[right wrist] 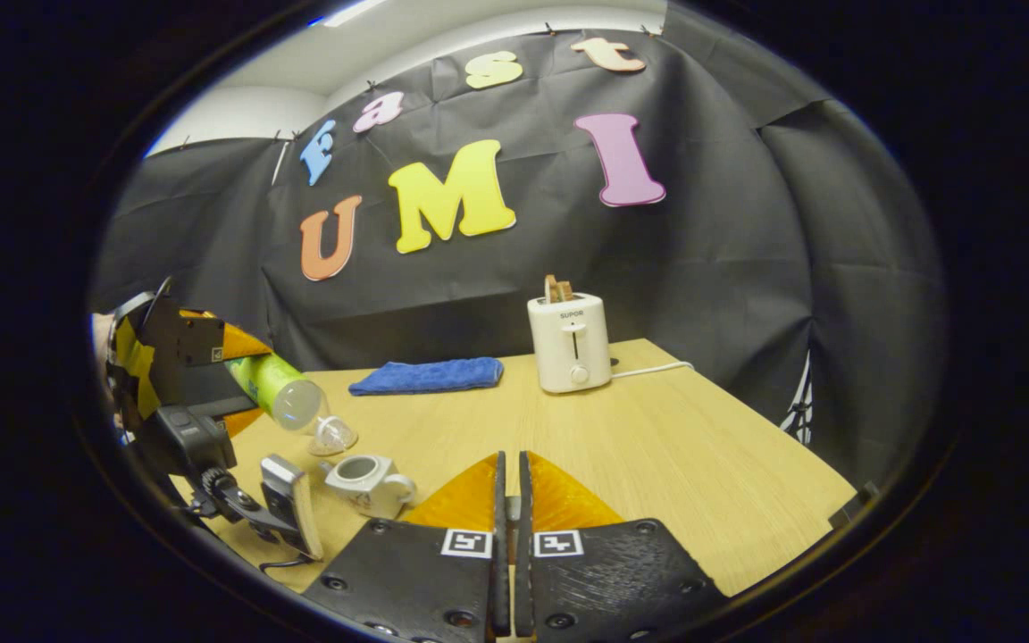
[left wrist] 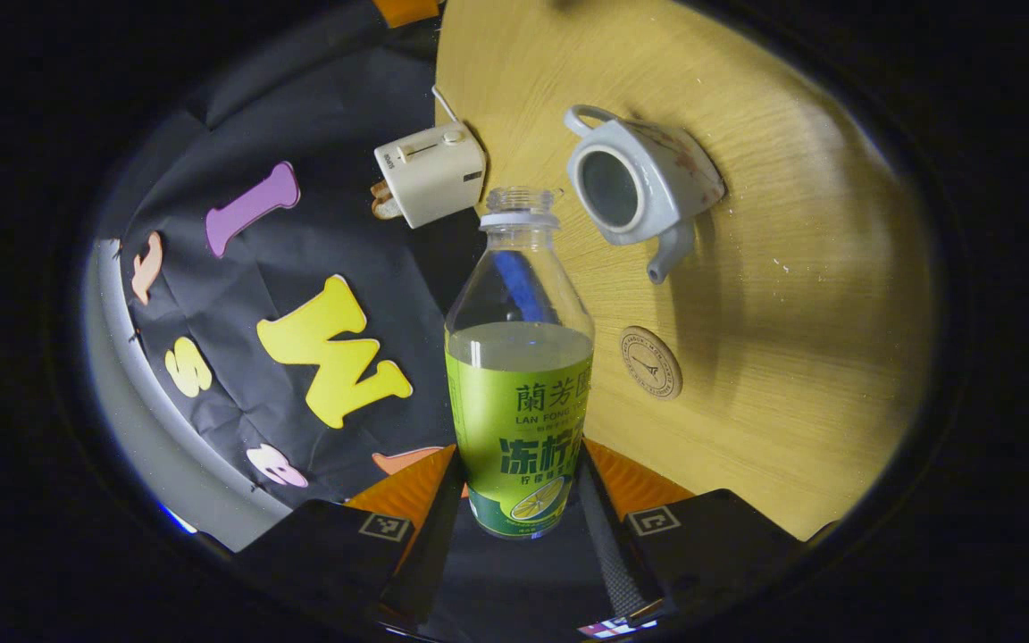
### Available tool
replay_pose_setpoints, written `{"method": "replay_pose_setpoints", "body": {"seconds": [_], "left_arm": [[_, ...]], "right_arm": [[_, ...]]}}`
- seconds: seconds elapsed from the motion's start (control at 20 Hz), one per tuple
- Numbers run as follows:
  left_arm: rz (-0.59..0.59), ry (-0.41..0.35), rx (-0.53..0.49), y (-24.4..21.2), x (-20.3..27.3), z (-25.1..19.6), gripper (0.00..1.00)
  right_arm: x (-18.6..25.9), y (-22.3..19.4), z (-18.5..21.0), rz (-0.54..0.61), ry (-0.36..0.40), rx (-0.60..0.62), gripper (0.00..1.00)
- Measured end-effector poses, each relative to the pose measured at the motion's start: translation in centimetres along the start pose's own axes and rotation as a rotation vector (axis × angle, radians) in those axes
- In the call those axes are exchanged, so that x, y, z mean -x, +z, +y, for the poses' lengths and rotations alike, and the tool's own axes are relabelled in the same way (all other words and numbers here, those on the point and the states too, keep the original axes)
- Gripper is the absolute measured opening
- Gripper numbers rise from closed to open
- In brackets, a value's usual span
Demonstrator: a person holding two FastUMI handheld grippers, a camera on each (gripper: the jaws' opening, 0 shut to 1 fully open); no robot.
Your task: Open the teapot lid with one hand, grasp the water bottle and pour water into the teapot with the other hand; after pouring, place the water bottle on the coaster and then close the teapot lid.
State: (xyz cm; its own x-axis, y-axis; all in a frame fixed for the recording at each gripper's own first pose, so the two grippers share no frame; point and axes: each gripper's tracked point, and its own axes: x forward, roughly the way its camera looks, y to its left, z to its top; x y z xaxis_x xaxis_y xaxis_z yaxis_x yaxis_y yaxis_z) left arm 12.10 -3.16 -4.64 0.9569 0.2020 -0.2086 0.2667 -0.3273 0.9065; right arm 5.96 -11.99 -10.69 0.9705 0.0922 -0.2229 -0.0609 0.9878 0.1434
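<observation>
Gripping the water bottle (left wrist: 519, 393) at its labelled lower body, the left tongs (left wrist: 519, 500) sit at the bottom centre of the left gripper view, one finger on each side of the bottle. The bottle has no cap and is partly filled, with its open mouth reaching toward the middle of the frame. Just right of that mouth sits the teapot (left wrist: 639, 183), lidless, its dark opening in plain view and its spout pointing down the frame. Below the teapot, a little apart from it, the round coaster (left wrist: 650, 362) lies bare on the wooden table (left wrist: 800, 357). A toaster (left wrist: 430, 174) stands at the upper left of the bottle's mouth.

In the right gripper view the right tongs (right wrist: 507, 500) at the bottom centre are clenched together with nothing between them. At the left edge the bottle is tilted, its mouth just above the teapot. A blue cloth (right wrist: 428, 375) lies near the table's far edge, left of the toaster.
</observation>
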Motion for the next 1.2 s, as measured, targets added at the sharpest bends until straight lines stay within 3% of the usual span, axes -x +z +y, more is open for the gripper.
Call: {"method": "replay_pose_setpoints", "body": {"seconds": [0.45,0.75,1.2], "left_arm": [[-0.116,-0.290,0.659,0.9,1.6,-5.4,0.74],[-0.208,-0.257,1.174,0.2,3.7,-4.2,0.74],[-0.252,-0.257,1.740,-3.0,4.9,-3.9,0.75]], "right_arm": [[0.6,2.3,1.5,-0.031,0.000,0.003,0.02],[0.9,3.5,3.6,-0.043,0.013,0.026,0.02],[1.8,5.1,7.5,-0.086,0.053,0.065,0.02]]}}
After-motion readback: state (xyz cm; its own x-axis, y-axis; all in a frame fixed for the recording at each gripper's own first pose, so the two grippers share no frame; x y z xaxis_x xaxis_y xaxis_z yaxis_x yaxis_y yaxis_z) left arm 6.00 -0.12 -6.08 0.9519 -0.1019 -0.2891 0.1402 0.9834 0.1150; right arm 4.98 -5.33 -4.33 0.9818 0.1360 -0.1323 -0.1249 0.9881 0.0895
